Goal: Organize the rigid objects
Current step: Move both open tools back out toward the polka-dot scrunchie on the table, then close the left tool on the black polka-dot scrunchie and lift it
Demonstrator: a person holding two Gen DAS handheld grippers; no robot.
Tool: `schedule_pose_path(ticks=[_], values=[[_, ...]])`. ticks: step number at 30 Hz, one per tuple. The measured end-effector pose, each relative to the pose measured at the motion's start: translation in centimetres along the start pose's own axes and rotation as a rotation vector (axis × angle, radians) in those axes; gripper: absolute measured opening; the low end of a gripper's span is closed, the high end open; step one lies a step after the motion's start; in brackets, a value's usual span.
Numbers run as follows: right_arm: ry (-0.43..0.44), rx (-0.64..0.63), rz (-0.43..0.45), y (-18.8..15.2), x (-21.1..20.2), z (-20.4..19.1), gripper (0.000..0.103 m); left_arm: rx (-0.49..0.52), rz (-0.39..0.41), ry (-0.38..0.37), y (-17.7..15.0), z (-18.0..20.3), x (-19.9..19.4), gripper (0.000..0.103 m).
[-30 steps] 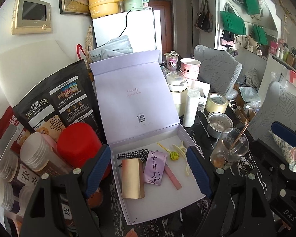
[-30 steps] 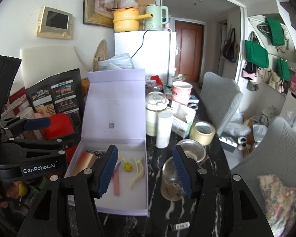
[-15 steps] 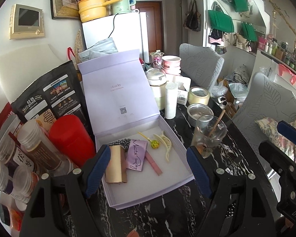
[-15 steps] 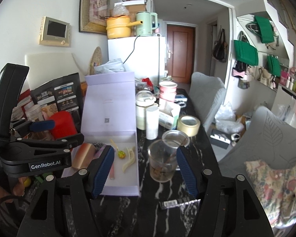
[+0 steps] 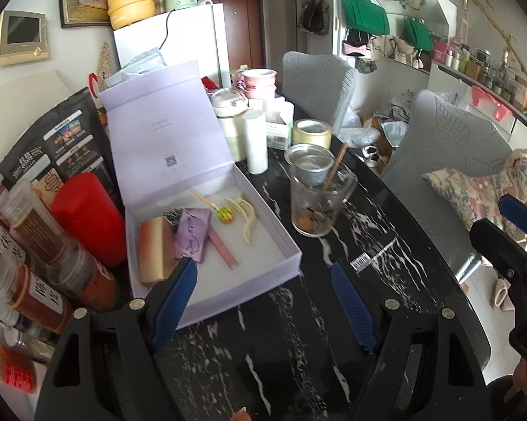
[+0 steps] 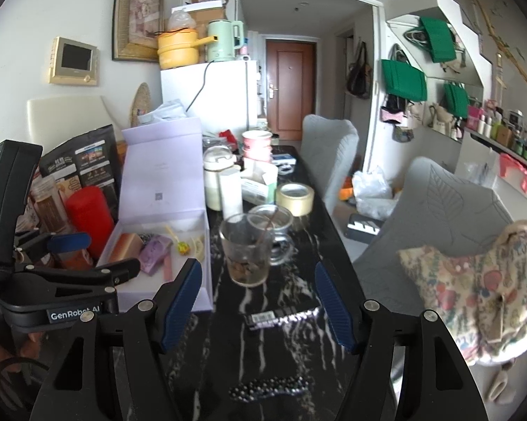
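The lilac box (image 5: 207, 291) sits with its lid propped upright behind it, which leaves the tray free to take things from above. Several small items already lie in it side by side: a gold case (image 5: 154, 251), a purple card (image 5: 193, 236), a pink strip (image 5: 223, 249), a cream hair clip (image 5: 247, 215) and a yellow-headed pin (image 5: 224, 214). They are flat and separate, probably so each can be reached on its own.

The left gripper (image 5: 263, 301) hangs over the box's near right corner, tilted down toward the black marble table (image 5: 386, 210). Its blue pads are spread wide with nothing between them; the left pad overlaps the tray's near edge and the right pad is over bare tabletop.

The right gripper (image 6: 258, 303) points lower across the table, the box off to its left and a glass cup (image 6: 249, 252) with a stick in it straight ahead, beyond the fingertips. Its jaws have just been opening and stand apart, empty. Just ahead of it a small dark barcoded item (image 6: 281, 315) lies on the table, and a beaded black piece (image 6: 270, 391) lies nearer, under the gripper body. Either seems a likely next pick for the box, though which one cannot be told.
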State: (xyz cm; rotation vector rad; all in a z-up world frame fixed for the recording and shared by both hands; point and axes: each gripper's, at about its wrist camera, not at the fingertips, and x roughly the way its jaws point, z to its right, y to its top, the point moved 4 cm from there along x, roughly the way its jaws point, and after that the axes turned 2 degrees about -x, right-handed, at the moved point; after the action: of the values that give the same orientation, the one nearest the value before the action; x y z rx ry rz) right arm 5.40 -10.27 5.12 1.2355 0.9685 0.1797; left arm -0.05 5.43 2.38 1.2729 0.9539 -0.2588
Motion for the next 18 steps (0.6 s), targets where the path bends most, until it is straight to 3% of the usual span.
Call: schedule_pose_path(ticks=[11, 18], values=[[-0.031, 0.059, -0.059, -4.3, -0.8, 4.0, 0.068, 0.016, -0.045, -0.063, -3.7, 4.6, 0.8, 0.079], [-0.035, 0.077, -0.097, -7.1, -0.4, 5.6, 0.068, 0.013, -0.129, -0.114, -6.1, 6.8, 2.7, 0.079]])
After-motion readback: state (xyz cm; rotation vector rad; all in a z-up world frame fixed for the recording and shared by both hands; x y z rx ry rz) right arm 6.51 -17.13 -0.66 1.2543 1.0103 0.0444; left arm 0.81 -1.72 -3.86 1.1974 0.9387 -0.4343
